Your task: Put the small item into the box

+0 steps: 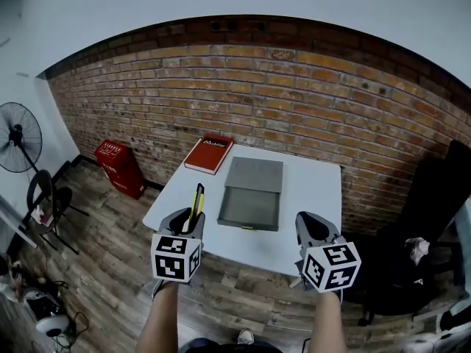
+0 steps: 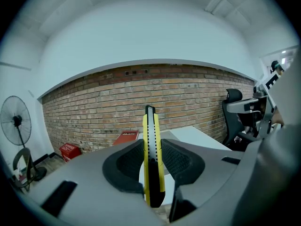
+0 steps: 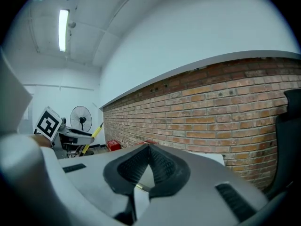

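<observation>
Low left, the left gripper pinches a yellow knife in its jaws. Low right, the right gripper has its jaws pressed together. The gray box sits on the counter.

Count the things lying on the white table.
2: a red book at the far left corner and a grey box right of it, centred. The left gripper and right gripper may hide more.

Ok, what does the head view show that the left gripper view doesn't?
Head view only: the person's forearms and the marker cube on the left gripper. Left gripper view only: the ribbed fingers pressing the yellow knife from both sides. Both: the yellow knife, red book, brick wall, fan and white table.
</observation>
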Available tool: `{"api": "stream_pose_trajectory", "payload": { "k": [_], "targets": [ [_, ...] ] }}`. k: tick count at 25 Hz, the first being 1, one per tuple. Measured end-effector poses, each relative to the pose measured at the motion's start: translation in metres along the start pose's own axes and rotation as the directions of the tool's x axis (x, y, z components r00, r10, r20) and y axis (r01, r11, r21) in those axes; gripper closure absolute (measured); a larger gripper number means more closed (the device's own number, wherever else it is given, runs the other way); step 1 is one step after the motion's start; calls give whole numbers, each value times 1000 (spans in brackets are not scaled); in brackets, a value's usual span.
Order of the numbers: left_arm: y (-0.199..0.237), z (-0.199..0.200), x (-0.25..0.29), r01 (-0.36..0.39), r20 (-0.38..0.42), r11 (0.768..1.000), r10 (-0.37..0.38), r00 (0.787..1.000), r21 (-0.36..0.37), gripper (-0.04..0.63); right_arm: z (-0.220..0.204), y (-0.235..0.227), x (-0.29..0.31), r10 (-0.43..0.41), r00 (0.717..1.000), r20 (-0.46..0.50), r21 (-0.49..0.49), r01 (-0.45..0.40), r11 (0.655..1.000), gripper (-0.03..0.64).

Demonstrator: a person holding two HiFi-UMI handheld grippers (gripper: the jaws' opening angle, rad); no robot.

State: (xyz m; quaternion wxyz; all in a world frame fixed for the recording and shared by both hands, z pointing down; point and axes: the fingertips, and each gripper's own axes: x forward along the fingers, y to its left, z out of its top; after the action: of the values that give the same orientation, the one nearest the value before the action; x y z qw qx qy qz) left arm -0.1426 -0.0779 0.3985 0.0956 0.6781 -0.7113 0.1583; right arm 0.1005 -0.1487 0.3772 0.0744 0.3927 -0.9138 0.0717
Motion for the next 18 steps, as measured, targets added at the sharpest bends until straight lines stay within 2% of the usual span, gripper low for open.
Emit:
{"api": "stream_pose_trajectory", "payload": {
  "k": [10, 18],
  "targets": [
    [5, 16, 34, -2, 0, 1000, 2, 1000, 20, 465, 10, -18, 31, 14, 1000, 10, -4, -14, 1000, 597],
    [26, 26, 75, 45, 11, 999, -46, 999, 24, 465, 20, -25, 70, -23, 1000, 15, -16, 23, 1000, 597]
  ]
}}
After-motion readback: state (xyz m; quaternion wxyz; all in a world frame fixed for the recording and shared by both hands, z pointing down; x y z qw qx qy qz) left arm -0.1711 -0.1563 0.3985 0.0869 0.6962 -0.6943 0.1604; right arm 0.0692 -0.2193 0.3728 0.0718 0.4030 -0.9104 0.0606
